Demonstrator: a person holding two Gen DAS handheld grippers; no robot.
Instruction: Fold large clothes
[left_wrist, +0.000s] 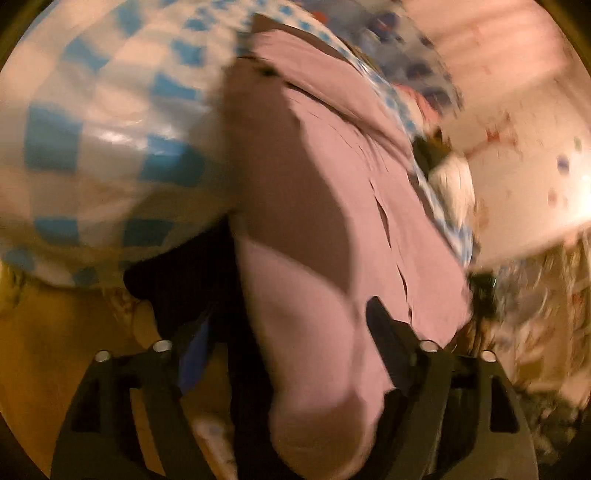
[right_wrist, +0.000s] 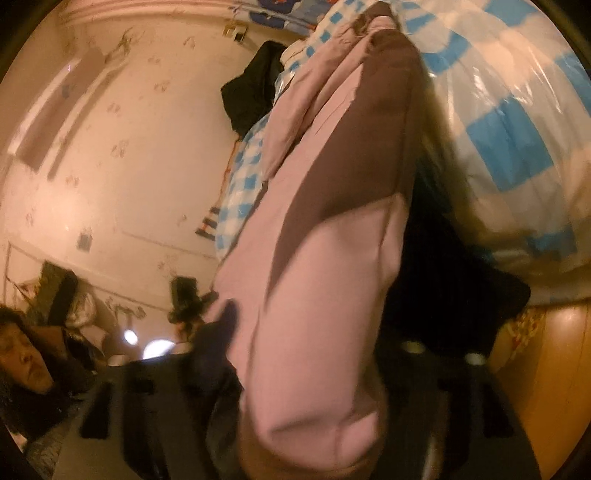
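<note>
A pink garment (left_wrist: 332, 206) is mid-fold between both grippers; whether either's fingers clamp it cannot be told; flattening is needed next.

The garment (left_wrist: 332, 184) is pale pink with brown panels; the bedding (left_wrist: 110, 122) is checked blue and white; the wall (right_wrist: 147, 166) is pinkish

A home bedroom: checked bedding (left_wrist: 110, 140), patterned wallpaper (right_wrist: 140, 155) (clothes heaped).

Pink wall (right_wrist: 147, 147), wood floor (right_wrist: 554, 369), warm dim light
</note>
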